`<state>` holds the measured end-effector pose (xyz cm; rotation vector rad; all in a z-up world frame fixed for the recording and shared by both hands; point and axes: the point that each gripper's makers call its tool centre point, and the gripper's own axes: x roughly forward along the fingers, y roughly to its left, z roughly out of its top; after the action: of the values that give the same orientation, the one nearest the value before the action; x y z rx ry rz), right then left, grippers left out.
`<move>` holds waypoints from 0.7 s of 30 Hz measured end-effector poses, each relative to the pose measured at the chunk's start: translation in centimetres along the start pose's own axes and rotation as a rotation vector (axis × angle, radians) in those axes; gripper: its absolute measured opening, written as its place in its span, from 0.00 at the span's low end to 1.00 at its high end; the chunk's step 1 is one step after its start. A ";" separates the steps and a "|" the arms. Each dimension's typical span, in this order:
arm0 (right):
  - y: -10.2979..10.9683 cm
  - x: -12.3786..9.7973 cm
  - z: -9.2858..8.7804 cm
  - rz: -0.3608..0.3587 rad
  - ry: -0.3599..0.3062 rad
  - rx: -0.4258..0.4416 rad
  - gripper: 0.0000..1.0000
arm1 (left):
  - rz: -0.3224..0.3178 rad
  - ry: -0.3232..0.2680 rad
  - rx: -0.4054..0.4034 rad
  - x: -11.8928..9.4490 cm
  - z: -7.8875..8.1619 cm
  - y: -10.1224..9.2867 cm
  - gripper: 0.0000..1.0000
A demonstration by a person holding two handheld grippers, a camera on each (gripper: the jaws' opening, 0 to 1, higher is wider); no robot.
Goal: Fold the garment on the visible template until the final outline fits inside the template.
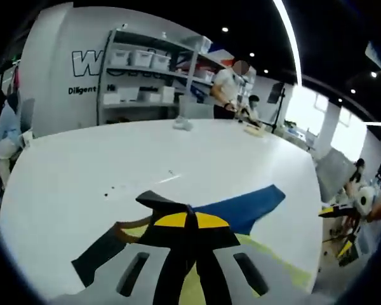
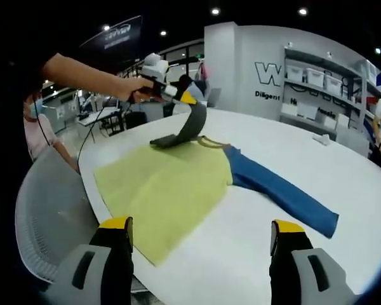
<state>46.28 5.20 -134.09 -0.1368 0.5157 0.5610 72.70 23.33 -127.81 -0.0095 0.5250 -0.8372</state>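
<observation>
Yellow-green template sheet (image 2: 168, 190) lies flat on the white table (image 2: 254, 254), near the table edge closest to the right gripper (image 2: 203, 244). We see 1 garment: blue trousers (image 2: 282, 190), w/ the visible leg running from the template's far side out across bare tabletop toward the table's middle. The waist end sits on the template; the leg lies well outside its outline.

Right gripper: 2 jaws w/ yellow tips, spread wide apart, nothing between them. It hovers over the near table edge, apart from template and garment.

Left gripper (image 1: 189, 223): in the left gripper view its black jaws w/ yellow tips stand pressed together, pinching a dark strip of the garment (image 1: 159, 202) at the waist end. A tan band (image 1: 130, 227) curves beside the jaws. In the right gripper view we see this gripper (image 2: 178, 95) held in a person's hand (image 2: 134, 88) above the template's far corner, w/ a dark strip of fabric (image 2: 189, 124) hanging from it down to the sheet. The blue leg (image 1: 247, 206) stretches away from the jaws to the right in the left gripper view, and the template (image 1: 273, 257) shows beneath it.

Beyond the table: shelving w/ white bins (image 1: 146, 60), a white wall w/ lettering (image 2: 267, 79), a person in a white top (image 1: 228, 89) standing at the table's far edge. A grey mesh chair back (image 2: 44, 216) stands next to the near table edge.
</observation>
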 end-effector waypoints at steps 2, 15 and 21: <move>0.0 -0.2 0.0 -0.006 -0.003 0.002 0.87 | -0.003 0.013 0.010 0.4 -0.6 -0.3 0.00; 0.2 -0.8 -0.6 -0.021 0.000 0.026 0.87 | -0.022 0.070 0.017 2.5 -3.1 -1.7 0.00; 0.3 -0.7 -0.8 -0.023 -0.002 0.036 0.87 | -0.029 0.098 0.020 3.6 -4.5 -2.3 0.00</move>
<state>45.26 4.92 -134.38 -0.1078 0.5216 0.5289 71.07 20.07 -132.83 0.0426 0.6103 -0.8744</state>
